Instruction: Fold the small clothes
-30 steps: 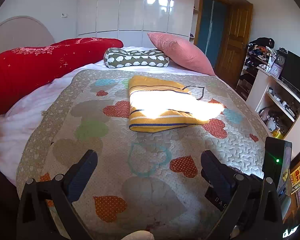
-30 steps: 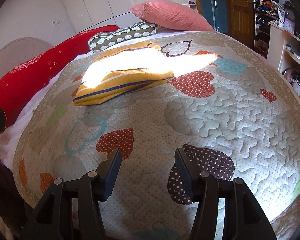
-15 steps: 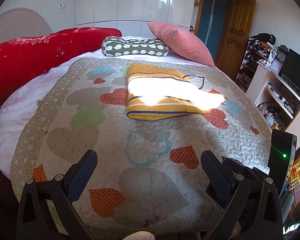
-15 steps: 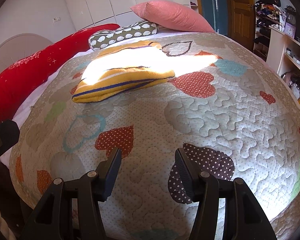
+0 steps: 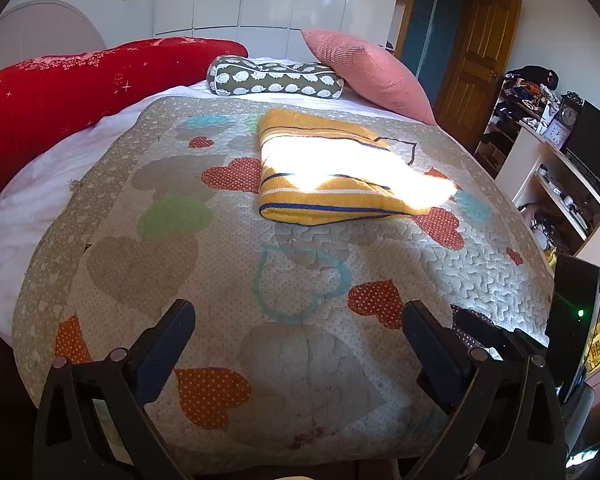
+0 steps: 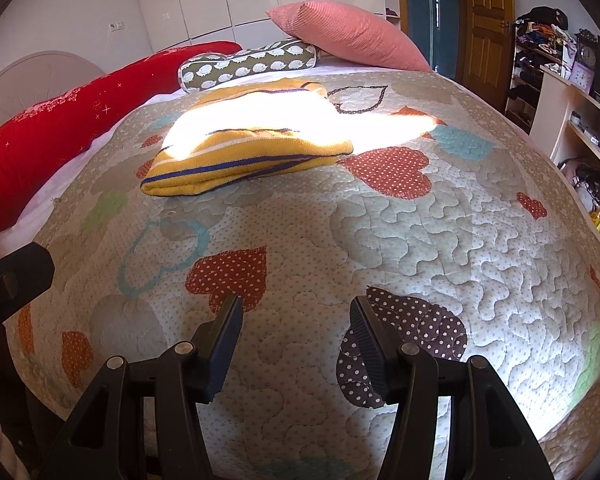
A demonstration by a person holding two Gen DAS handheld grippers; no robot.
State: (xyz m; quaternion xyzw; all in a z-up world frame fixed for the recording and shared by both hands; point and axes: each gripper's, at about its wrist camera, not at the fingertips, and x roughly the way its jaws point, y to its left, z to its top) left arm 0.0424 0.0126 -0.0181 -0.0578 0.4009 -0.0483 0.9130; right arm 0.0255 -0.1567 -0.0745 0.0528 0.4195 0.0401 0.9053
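Observation:
A folded yellow striped garment [image 5: 332,176] lies on the heart-patterned quilt [image 5: 172,248] in the middle of the bed, partly washed out by sunlight. It also shows in the right wrist view [image 6: 252,140]. My left gripper [image 5: 298,320] is open and empty, well in front of the garment near the bed's foot. My right gripper [image 6: 296,312] is open and empty, also short of the garment above the quilt [image 6: 440,240]. The right gripper's body shows at the right edge of the left wrist view.
A red bolster [image 5: 68,96], a patterned cushion [image 5: 276,80] and a pink pillow [image 5: 364,68] lie at the head of the bed. White shelves with clutter and a clock [image 5: 556,132] stand at the right. A wooden door [image 5: 472,64] is behind.
Both grippers have pulled back and risen slightly from the bed; the garment looks farther away. Both stay open. The garment has not moved.

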